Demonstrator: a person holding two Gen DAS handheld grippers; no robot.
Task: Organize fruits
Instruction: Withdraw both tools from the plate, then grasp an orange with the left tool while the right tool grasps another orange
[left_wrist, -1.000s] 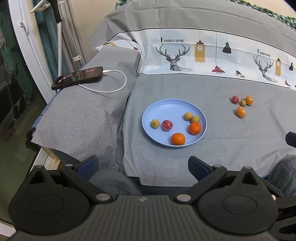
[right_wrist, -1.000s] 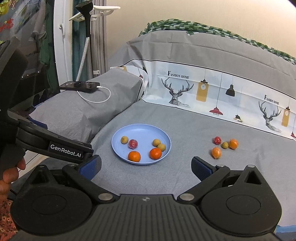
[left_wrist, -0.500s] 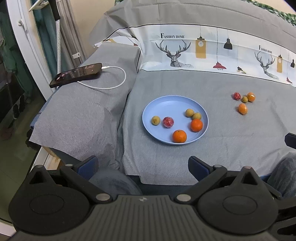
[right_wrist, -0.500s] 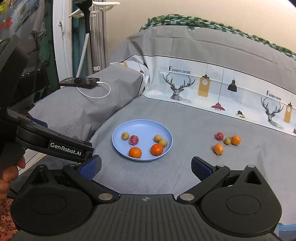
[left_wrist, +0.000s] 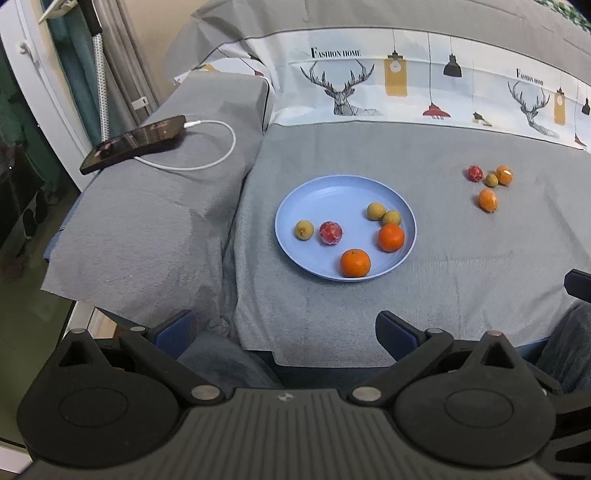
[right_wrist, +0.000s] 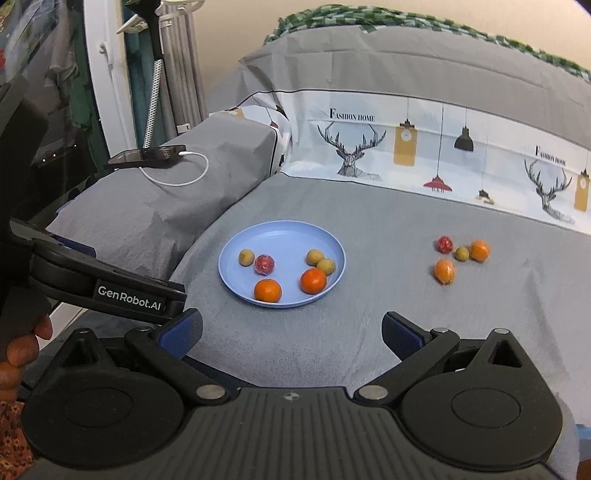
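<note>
A blue plate (left_wrist: 325, 188) (right_wrist: 280, 232) lies on the grey bed cover. It holds two oranges (left_wrist: 355, 263) (right_wrist: 313, 280), a red fruit (left_wrist: 330, 233) (right_wrist: 264, 264) and three small yellow-brown fruits (left_wrist: 304, 229). To its right on the cover lie a red fruit (left_wrist: 475, 173) (right_wrist: 444, 244), a small yellow-brown fruit (left_wrist: 491, 180) and two oranges (left_wrist: 488, 200) (right_wrist: 444, 270). My left gripper (left_wrist: 284, 330) is open and empty near the bed's front edge. My right gripper (right_wrist: 291, 334) is open and empty in front of the plate.
A black phone (left_wrist: 135, 143) (right_wrist: 147, 156) with a white cable (left_wrist: 207, 162) lies on the grey pillow at the left. A printed pillow with deer (left_wrist: 406, 85) runs along the back. The left gripper's body (right_wrist: 103, 288) shows at the left in the right wrist view.
Both grippers have moved a little forward toward the bed, so the plate and fruits sit slightly higher in the views. Both stay open. No fruit has moved.
</note>
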